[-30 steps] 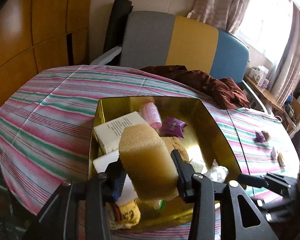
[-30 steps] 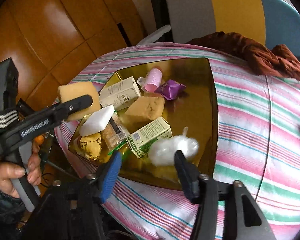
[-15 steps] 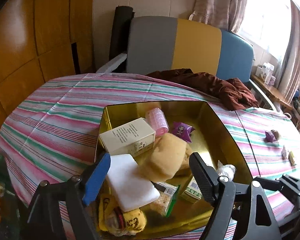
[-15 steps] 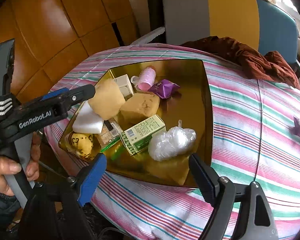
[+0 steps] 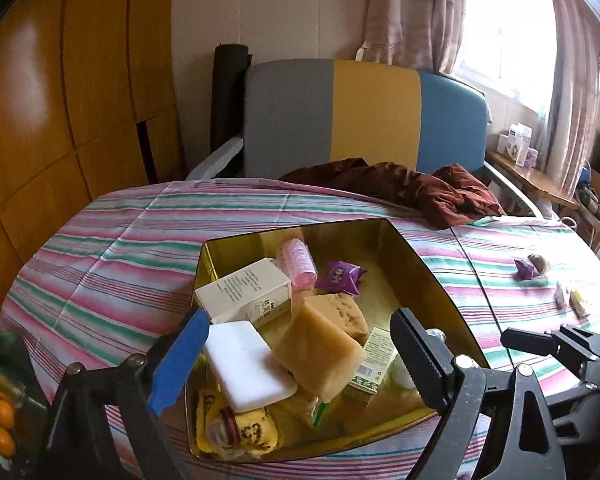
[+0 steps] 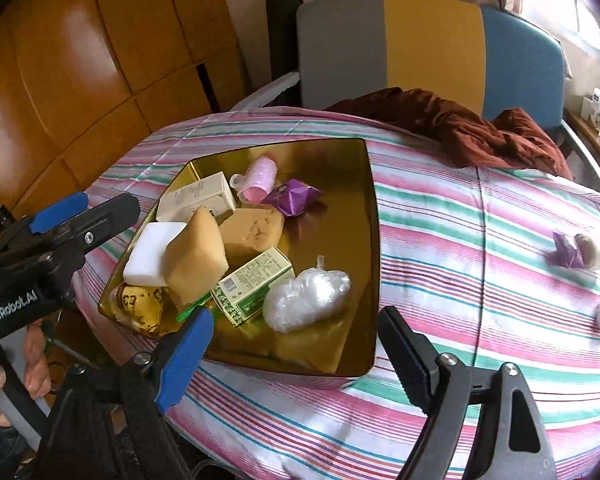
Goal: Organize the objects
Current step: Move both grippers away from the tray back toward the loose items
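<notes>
A second earlier the left gripper (image 5: 296, 356) had been clamped on a yellow sponge block (image 5: 320, 356); now its jaws stood wide apart with nothing between them, and the block lay in the gold tin (image 5: 420, 276), tilted against the white eraser sponge (image 5: 248, 364) and a second yellow sponge (image 5: 340, 312). The gripper had also drawn back from the tin. The right gripper (image 6: 296, 344) was likewise spread open and empty, held over the tin's near edge; it had been open in the earlier pictures too.

In the right wrist view the left tool's body read "GenRobot.AI" (image 6: 10, 308). The cream carton (image 5: 244, 292) and the green carton (image 6: 256, 284) carried print too small to read. A pink roller (image 5: 298, 262), a purple packet (image 5: 340, 276) and a clear plastic bag (image 6: 306, 294) also lay in the tin, on the striped tablecloth (image 5: 112, 264).
</notes>
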### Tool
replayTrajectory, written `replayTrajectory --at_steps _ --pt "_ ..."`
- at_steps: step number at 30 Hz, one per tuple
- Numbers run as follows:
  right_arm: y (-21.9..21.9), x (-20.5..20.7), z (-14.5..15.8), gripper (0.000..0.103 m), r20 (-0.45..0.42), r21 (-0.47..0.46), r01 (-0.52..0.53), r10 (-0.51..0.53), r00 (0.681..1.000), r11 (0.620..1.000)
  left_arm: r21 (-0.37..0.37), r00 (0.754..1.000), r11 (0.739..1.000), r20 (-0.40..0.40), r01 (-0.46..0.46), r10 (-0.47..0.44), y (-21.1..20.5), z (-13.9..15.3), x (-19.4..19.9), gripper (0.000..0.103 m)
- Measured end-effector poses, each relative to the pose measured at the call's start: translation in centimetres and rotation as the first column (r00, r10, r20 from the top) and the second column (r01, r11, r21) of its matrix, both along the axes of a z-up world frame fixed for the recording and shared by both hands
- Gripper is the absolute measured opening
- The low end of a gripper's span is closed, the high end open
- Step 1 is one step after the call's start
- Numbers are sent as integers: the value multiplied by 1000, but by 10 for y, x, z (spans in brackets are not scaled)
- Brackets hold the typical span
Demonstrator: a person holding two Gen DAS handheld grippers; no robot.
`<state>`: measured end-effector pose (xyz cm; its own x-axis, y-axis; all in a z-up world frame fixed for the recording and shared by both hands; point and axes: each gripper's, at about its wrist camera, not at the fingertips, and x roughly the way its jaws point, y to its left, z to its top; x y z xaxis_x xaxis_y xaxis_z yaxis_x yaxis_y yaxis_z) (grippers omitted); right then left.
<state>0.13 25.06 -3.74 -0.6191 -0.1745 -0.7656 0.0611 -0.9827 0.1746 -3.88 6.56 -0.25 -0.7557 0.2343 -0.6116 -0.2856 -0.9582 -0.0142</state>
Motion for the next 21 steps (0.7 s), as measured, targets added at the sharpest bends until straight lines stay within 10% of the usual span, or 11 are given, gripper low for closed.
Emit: replayTrajectory --at_steps 21 --pt "35 10 9 86 -8 31 117 -117 993 993 -47 995 994 -8 96 -97 31 1 22 93"
